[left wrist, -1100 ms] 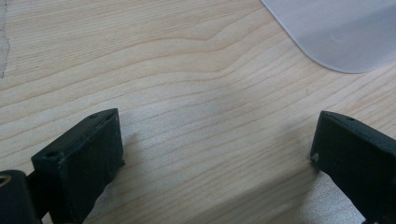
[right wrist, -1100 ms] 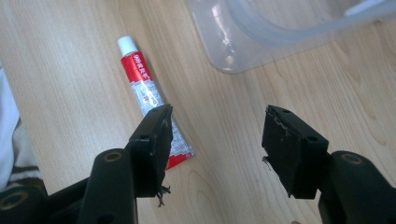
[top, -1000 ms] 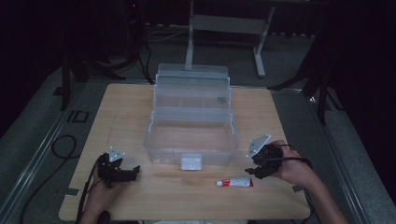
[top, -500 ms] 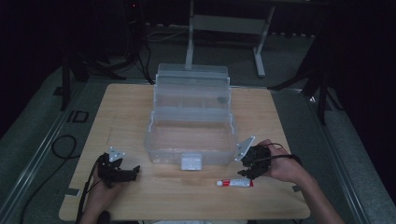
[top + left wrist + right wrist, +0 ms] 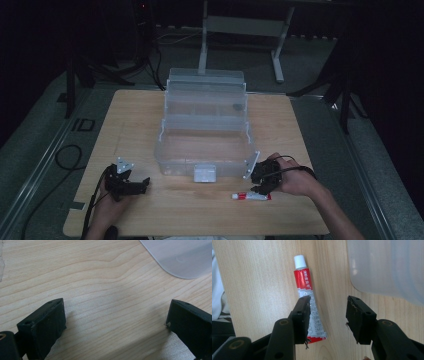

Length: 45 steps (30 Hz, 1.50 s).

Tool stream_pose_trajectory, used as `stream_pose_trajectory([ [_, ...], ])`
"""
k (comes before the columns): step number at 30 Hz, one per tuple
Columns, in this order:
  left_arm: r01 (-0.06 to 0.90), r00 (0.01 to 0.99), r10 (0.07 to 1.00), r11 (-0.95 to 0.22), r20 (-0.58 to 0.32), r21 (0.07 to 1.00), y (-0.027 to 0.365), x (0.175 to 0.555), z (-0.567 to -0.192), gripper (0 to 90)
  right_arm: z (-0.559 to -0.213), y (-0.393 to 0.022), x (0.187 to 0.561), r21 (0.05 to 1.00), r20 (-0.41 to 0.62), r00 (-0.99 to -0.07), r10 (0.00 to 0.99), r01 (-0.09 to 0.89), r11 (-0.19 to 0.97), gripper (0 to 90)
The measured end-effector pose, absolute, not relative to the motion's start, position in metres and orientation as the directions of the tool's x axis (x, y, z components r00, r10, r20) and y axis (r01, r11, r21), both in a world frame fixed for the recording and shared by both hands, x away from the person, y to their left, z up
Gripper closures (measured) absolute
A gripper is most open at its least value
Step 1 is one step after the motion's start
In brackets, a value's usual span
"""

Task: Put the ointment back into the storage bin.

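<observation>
1. A clear plastic box (image 5: 205,145) is standing open in the middle of the high view on the wooden bench (image 5: 140,115), its raised lid and tray rising toward the frame's centre top and its white latch (image 5: 205,173) facing the lower edge.
2. A red and white tube (image 5: 251,196) is lying flat on the bench just below the box's lower right corner, white cap pointing left.
3. The right claw (image 5: 261,181) is sitting at lower right of centre, between the box corner and the tube, with the hand (image 5: 295,181) behind it to the right.
4. In the right gripper view its jaws have just been closing and are standing partly open; the tube (image 5: 308,297) is passing under the left jaw, with bare wood showing in the gap.
5. The left claw (image 5: 131,186) is resting at lower left, jaws wide apart and holding nothing, well apart from the box.
6. Bare bench is lying open along the bottom edge and left side.
</observation>
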<state>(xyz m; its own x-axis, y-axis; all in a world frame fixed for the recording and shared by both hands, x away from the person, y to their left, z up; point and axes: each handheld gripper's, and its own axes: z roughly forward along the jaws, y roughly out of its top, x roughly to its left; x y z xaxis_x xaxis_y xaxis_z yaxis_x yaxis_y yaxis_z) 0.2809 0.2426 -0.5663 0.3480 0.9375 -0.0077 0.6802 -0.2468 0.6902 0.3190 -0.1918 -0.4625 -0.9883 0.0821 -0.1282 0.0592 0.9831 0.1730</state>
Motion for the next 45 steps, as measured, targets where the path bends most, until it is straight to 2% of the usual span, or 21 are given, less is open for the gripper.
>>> stream_pose_trajectory([
  [10, 0.680, 0.347, 0.938, -0.246, -0.008, 0.690, 0.243, 0.281, -0.566, 2.7, -0.478, -0.185, 0.315, 0.128, -0.110, -0.993, 0.047, 0.033, 0.991, 56.9],
  [14, 0.680, 0.348, 0.938, -0.246, -0.008, 0.690, 0.243, 0.281, -0.566, 2.7, -0.485, -0.181, 0.314, 0.106, -0.103, -0.994, 0.034, 0.023, 0.994, 53.3],
  [22, 0.680, 0.348, 0.938, -0.246, -0.008, 0.690, 0.243, 0.281, -0.566, 2.7, -0.494, -0.176, 0.313, 0.071, -0.094, -0.995, 0.015, 0.009, 0.997, 52.8],
  [30, 0.680, 0.348, 0.938, -0.246, -0.008, 0.691, 0.243, 0.281, -0.566, 2.7, -0.502, -0.170, 0.309, 0.033, -0.088, -0.996, -0.013, -0.016, 0.999, 59.5],
  [35, 0.680, 0.348, 0.937, -0.246, -0.008, 0.691, 0.243, 0.281, -0.566, 2.8, -0.507, -0.167, 0.308, 0.003, -0.075, -0.997, -0.025, -0.025, 1.000, 67.2],
  [45, 0.680, 0.348, 0.937, -0.246, -0.008, 0.691, 0.243, 0.281, -0.566, 2.8, -0.512, -0.161, 0.307, -0.044, -0.072, -0.996, -0.053, -0.050, 0.998, 68.6],
])
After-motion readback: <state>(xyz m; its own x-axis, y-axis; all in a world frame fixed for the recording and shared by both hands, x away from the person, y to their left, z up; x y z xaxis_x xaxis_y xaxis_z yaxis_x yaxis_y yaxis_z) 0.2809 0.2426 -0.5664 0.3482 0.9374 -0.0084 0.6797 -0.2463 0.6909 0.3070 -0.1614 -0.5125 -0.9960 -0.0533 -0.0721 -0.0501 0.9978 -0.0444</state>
